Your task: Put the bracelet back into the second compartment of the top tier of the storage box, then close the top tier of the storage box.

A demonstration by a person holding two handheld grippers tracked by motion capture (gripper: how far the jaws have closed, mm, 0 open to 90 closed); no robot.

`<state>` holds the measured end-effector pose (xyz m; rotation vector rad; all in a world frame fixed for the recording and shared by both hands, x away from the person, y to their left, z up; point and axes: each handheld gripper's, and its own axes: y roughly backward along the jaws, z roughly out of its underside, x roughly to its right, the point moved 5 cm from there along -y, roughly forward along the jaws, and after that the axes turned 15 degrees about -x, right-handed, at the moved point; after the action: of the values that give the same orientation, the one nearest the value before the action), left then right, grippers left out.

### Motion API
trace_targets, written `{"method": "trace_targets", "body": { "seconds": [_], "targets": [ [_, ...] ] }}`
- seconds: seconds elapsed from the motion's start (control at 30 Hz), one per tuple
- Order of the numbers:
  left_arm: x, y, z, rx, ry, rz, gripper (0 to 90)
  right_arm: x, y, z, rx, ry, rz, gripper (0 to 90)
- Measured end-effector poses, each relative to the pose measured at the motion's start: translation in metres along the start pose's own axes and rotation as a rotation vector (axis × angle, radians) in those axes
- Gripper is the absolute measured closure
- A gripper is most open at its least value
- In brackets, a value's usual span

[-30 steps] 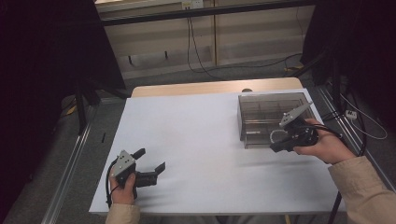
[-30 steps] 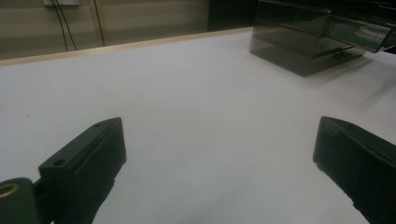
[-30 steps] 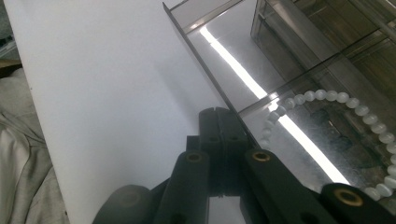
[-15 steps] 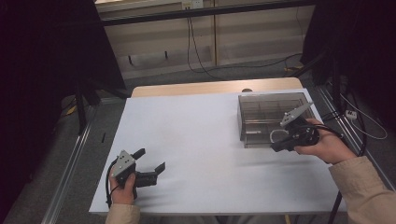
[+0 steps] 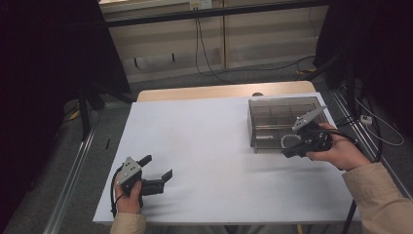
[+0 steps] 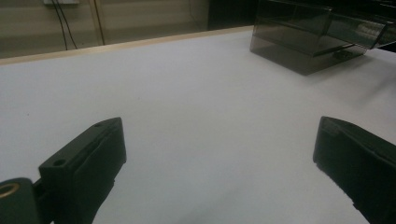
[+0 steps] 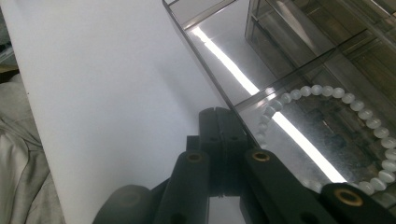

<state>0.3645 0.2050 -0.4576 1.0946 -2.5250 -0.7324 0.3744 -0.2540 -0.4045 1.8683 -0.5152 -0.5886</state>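
Observation:
A smoky clear box [image 5: 253,127] with several compartments stands at the right of the white table [image 5: 209,136]. A white bead bracelet [image 7: 327,90] lies as a ring in its near compartment, also seen as a pale loop, the bracelet [image 5: 287,140], from above. My right gripper [image 7: 223,114] is shut, its tips at the top edge of the box's front wall [image 7: 205,70], just left of the beads; I see nothing between the jaws. From above, the right gripper [image 5: 287,152] sits at the box's near side. My left gripper [image 5: 157,166] rests open at the near left, nothing between its jaws.
The box [image 6: 303,42] is far ahead and to the right of the left gripper [image 6: 219,154], with bare white surface between. A wooden strip [image 5: 219,91] edges the table's far side. Cables [image 5: 204,44] trail over the floor beyond. Metal rails [image 5: 73,170] run along both table sides.

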Motion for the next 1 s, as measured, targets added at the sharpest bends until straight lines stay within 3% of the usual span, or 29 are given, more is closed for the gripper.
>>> {"method": "trace_targets", "body": {
  "seconds": [0.6, 0.7, 1.0],
  "targets": [
    [-0.0005, 0.0005, 0.0000, 0.001, -0.001, -0.002, 2.7, 0.0003, -0.0025, -0.0022, 0.000, -0.001, 0.000, 90.0],
    [-0.0006, 0.0005, 0.0000, 0.001, -0.001, -0.002, 2.7, 0.0028, -0.0055, -0.0017, -0.019, -0.008, 0.024, 90.0],
    [-0.0002, -0.0002, 0.0001, 0.000, 0.001, 0.000, 2.7, 0.0060, -0.0054, -0.0002, 0.002, -0.018, 0.013, 90.0]
  ]
}}
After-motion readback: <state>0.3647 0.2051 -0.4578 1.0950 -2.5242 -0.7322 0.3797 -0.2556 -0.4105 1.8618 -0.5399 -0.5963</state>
